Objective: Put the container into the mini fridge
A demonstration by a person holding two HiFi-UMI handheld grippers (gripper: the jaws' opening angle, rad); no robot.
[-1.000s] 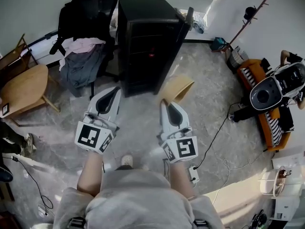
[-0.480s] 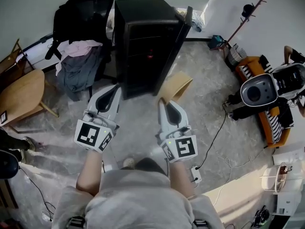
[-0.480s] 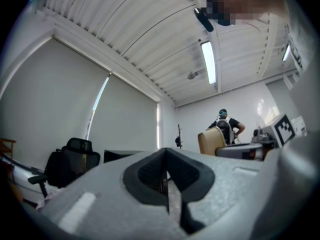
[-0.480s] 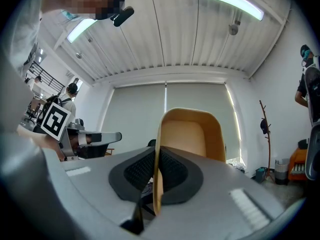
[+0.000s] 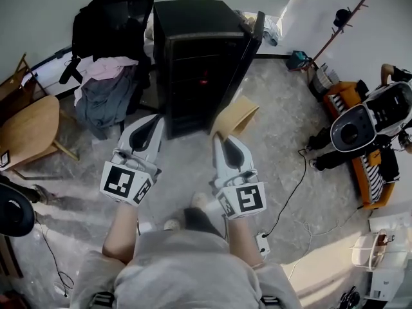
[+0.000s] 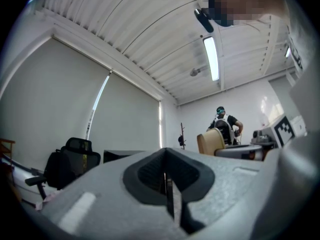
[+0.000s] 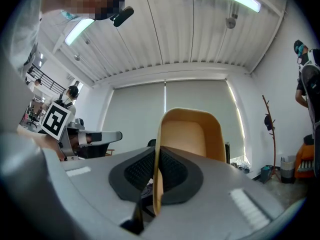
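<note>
While the right gripper (image 5: 222, 136) clamps the container (image 5: 239, 116) by its wall, the mini fridge (image 5: 193, 56) stands just beyond, slightly left; the left gripper (image 5: 156, 122) has its jaws closed on nothing.

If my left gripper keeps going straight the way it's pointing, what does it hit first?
The left gripper would probably meet the open front of the mini fridge, near its left edge, though depth is hard to judge from above. The office chair draped with clothes stands just left of that line.
</note>
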